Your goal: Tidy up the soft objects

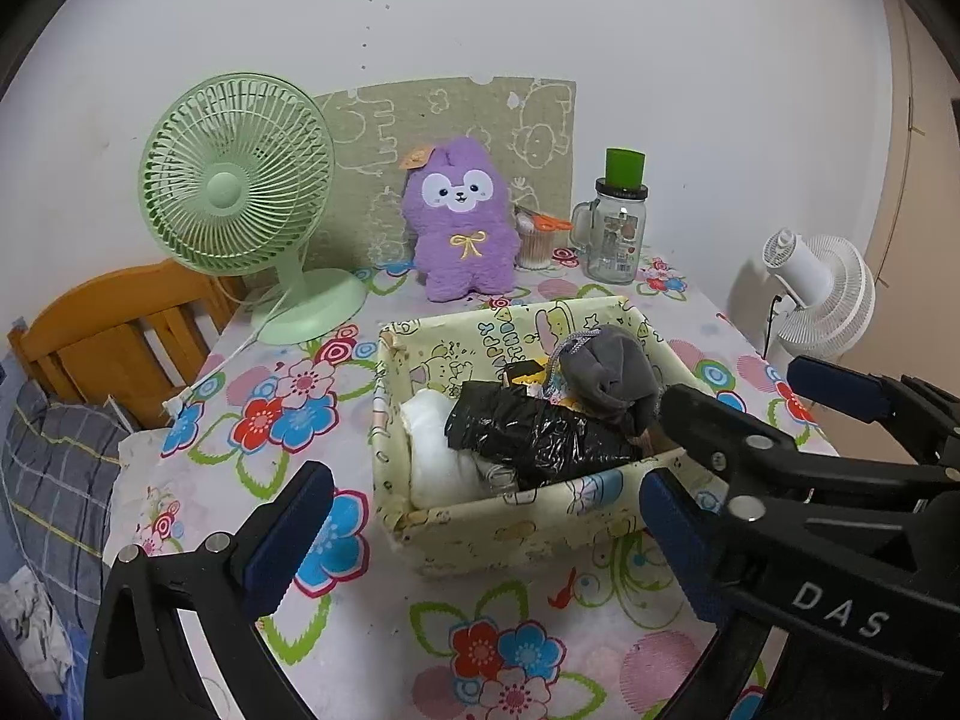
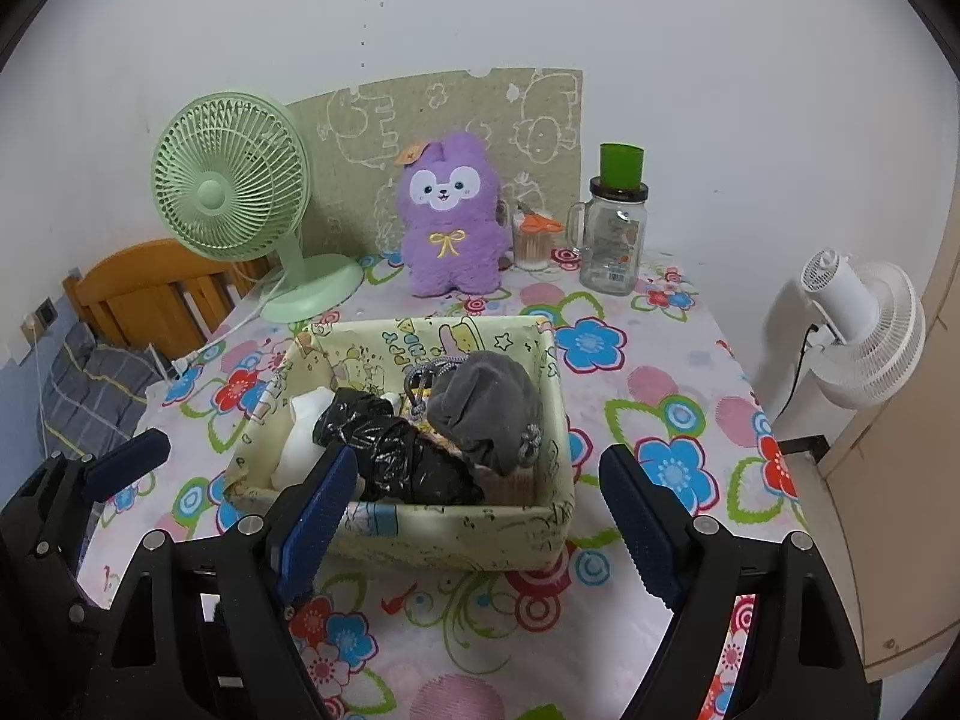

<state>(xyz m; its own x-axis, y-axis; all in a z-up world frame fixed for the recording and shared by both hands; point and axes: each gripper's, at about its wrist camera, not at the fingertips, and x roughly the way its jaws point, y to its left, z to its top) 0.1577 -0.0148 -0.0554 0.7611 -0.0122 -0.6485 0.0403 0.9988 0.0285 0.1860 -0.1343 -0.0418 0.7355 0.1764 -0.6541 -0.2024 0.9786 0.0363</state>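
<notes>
Tablecloth (image 2: 678, 384) floral; wall (image 2: 480, 12) white.

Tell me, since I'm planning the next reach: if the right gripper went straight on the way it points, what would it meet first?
Probably the near wall of the yellow fabric box, which sits between the open right gripper's fingers in its own view. Just beyond lies the black plastic bag. Depth is uncertain.

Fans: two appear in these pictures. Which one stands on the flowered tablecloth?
The green fan, left of the purple plush toy. The white fan stands beyond the table's right edge, turned away, showing its back.
</notes>
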